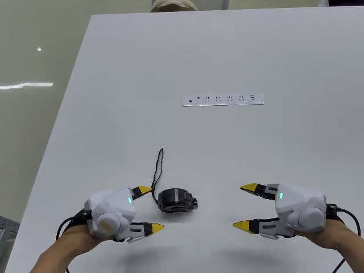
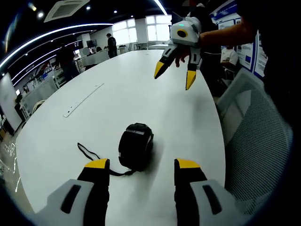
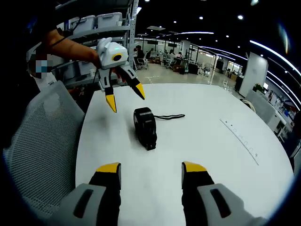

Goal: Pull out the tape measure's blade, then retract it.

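Nothing is begun yet: the tape measure (image 1: 177, 200) lies closed up on the white worktop (image 1: 239, 51), just beside the left tool (image 1: 154, 208). Both tools gape wide, empty, the right tool (image 1: 240, 206) well apart. Pulling out and retracting both remain.

- I can read no word, number or brand anywhere.
- The black tape measure (image 1: 177, 200) on the tabletop (image 1: 256, 51) shows me a dark case. Any marking on it is too small to make out.
- The white power strip (image 1: 223, 99), farther up the tabletop, has small grey marks along its face. None of them is legible to me.
- The blue-and-white boards (image 2: 225, 12) on the wall in the left gripper view are too blurred for me to read anything on them.
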The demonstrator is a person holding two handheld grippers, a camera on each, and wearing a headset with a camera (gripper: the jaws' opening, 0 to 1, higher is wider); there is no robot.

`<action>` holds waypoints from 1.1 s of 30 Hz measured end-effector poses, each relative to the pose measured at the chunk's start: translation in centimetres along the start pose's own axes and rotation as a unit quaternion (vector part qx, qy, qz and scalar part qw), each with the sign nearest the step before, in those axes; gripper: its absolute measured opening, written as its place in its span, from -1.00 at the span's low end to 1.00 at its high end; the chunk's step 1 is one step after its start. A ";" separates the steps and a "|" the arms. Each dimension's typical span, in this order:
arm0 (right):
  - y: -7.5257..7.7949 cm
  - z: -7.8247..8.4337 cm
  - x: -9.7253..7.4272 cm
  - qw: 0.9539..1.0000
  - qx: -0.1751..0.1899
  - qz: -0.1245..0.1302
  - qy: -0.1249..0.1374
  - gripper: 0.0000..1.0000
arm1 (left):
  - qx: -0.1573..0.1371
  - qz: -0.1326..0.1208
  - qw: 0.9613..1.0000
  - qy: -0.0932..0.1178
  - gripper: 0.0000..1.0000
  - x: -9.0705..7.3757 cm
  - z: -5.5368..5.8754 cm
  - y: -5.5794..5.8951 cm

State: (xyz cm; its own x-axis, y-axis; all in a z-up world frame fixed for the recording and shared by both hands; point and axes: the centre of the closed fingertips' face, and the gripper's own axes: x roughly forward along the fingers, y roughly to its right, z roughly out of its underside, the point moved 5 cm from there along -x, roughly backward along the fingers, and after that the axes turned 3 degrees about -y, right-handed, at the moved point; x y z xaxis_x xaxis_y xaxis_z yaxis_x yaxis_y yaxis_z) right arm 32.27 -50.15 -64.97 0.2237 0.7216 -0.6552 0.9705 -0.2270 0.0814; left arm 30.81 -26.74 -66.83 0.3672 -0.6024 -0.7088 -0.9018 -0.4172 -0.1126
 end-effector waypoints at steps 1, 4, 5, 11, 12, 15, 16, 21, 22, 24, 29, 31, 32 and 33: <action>0.0 0.0 0.2 1.000 -0.001 -0.002 0.000 0.03 | 0.000 0.002 1.000 0.000 0.04 0.1 0.0 -0.1; 0.1 -0.1 0.8 1.000 -0.011 -0.011 -0.004 0.00 | 0.007 0.007 1.000 -0.001 0.03 0.5 -0.1 -0.2; 0.2 -0.1 1.2 1.000 -0.014 -0.014 -0.007 0.00 | 0.010 0.009 1.000 -0.004 0.02 0.7 -0.2 -0.3; 0.4 0.0 2.7 0.999 -0.026 -0.029 -0.016 -0.06 | 0.022 0.016 1.000 -0.014 -0.02 1.7 0.0 -0.7; 0.4 0.0 3.0 0.999 -0.029 -0.031 -0.016 -0.08 | 0.027 0.015 0.999 -0.018 -0.04 1.9 0.0 -0.8; 0.5 -0.2 3.7 0.999 -0.035 -0.037 -0.015 -0.11 | 0.031 0.019 0.999 -0.023 -0.09 2.3 0.1 -1.0; 0.6 -0.3 3.9 0.998 -0.037 -0.039 -0.016 -0.11 | 0.033 0.020 0.999 -0.026 -0.10 2.4 0.1 -1.0; 1.0 -0.5 5.1 0.998 -0.047 -0.047 -0.015 -0.15 | 0.039 0.029 0.998 -0.030 -0.14 2.9 0.1 -1.1; 1.1 -0.6 5.4 0.997 -0.050 -0.050 -0.015 -0.16 | 0.040 0.029 0.998 -0.030 -0.16 3.1 0.1 -1.1; 1.1 -0.6 5.7 0.997 -0.053 -0.053 -0.016 -0.19 | 0.043 0.031 0.998 -0.031 -0.18 3.3 0.1 -1.2; 1.4 -0.5 6.8 0.996 -0.057 -0.063 -0.017 -0.21 | 0.046 0.037 0.998 -0.036 -0.23 3.9 0.4 -1.4; 1.4 -0.4 7.3 0.996 -0.061 -0.067 -0.019 -0.23 | 0.046 0.039 0.997 -0.038 -0.24 4.1 0.5 -1.4; 1.4 -0.4 7.5 0.996 -0.063 -0.068 -0.019 -0.25 | 0.047 0.041 0.997 -0.037 -0.24 4.1 0.5 -1.4; 1.4 -0.4 7.8 0.995 -0.065 -0.071 -0.019 -0.27 | 0.047 0.042 0.997 -0.037 -0.25 4.2 0.5 -1.4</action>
State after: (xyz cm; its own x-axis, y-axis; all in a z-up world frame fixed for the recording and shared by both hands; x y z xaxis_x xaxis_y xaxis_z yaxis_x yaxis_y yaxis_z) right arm 35.35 -44.61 -69.68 0.0822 0.7143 -0.6950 0.9961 -0.0361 0.0807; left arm 33.46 -28.37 -69.96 0.2747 -0.5798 -0.7671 -0.9473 -0.2999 -0.1125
